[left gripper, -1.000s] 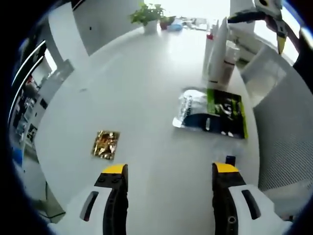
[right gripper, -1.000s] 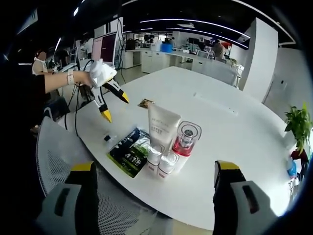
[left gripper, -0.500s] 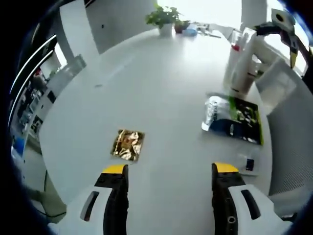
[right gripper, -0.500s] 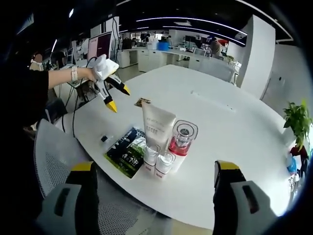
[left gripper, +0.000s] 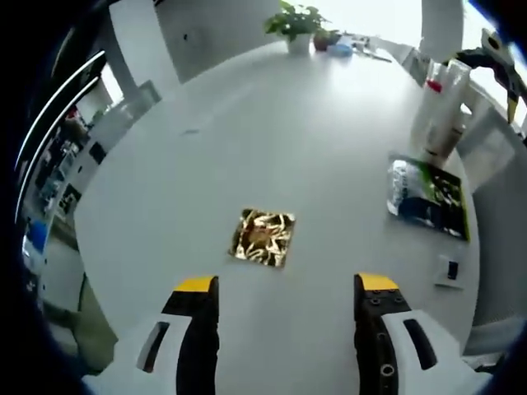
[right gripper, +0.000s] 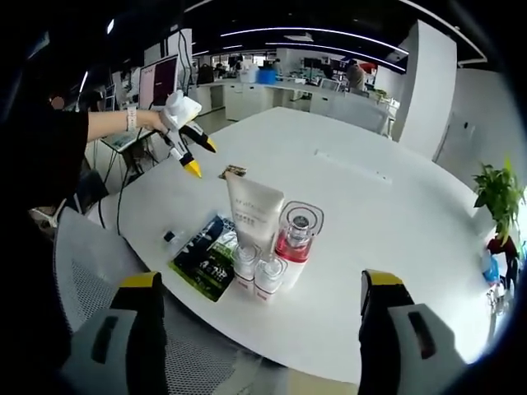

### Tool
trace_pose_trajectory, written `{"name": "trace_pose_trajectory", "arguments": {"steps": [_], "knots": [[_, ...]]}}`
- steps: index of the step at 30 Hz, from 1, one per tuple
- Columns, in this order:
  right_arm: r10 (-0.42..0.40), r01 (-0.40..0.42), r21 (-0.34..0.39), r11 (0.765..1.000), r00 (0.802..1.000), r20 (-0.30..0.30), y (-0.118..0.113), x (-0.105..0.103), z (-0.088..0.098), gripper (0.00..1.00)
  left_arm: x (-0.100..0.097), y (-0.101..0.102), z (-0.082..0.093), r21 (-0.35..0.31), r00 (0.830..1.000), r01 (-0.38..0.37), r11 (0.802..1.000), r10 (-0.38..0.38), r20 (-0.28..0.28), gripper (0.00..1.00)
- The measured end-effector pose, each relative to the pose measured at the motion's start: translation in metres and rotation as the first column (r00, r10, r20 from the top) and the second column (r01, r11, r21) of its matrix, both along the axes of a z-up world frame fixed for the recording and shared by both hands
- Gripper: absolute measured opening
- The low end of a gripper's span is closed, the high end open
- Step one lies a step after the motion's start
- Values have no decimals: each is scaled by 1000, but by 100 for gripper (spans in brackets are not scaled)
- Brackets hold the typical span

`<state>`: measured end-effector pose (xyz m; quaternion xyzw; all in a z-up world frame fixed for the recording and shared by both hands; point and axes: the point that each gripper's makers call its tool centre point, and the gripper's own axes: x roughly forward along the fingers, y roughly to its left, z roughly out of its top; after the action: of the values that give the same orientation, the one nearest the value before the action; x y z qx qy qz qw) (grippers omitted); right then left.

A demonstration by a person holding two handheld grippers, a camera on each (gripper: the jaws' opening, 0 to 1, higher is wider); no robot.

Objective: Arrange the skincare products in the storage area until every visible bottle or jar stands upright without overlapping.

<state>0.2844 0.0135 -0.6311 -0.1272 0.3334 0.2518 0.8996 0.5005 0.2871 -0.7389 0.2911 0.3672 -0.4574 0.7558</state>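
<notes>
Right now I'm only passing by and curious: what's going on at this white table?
A person holds a two-jaw gripper in each hand over the white table. The left gripper, open and empty, hovers near a gold sachet. The right gripper, also open, faces a cluster of upright items: a white tube, a red-based bottle and two small bottles, beside a flat green pouch.

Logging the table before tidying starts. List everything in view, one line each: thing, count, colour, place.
table: one, white, under everything
tube: one, white, upright mid-table
bottle: one, clear with red, beside the tube
small jars: two, white-capped, in front of the tube
dark packet: one, black and green, flat beside the jars
gold sachet: one, gold, flat ahead of the left claw
small sachet: one, pale, near the table edge
plant: one, green, far end
left claw: open, yellow-tipped
right claw: open, yellow-tipped
</notes>
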Motion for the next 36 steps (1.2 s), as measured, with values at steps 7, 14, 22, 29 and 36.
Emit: {"name": "trace_pose_trajectory", "arguments": {"steps": [7, 14, 22, 29, 36], "knots": [[-8, 8, -5, 1000, 1000, -8, 0, 2, -2, 99, 18, 9, -8, 30, 998, -59, 998, 59, 11, 59], [-21, 21, 3, 1000, 999, -24, -2, 6, -6, 99, 28, 7, -15, 36, 994, -101, 994, 100, 34, 57], [-34, 34, 2, 999, 999, -35, -4, 8, -9, 99, 30, 6, -21, 61, 991, -123, 991, 120, 51, 54], [-38, 38, 1, 999, 998, -48, -4, 8, -12, 99, 37, 12, -28, 84, 994, -112, 990, 110, 28, 55], [-48, 48, 1, 999, 998, -51, -7, 7, -12, 99, 50, 12, -29, 84, 994, -110, 990, 108, 34, 54]]}}
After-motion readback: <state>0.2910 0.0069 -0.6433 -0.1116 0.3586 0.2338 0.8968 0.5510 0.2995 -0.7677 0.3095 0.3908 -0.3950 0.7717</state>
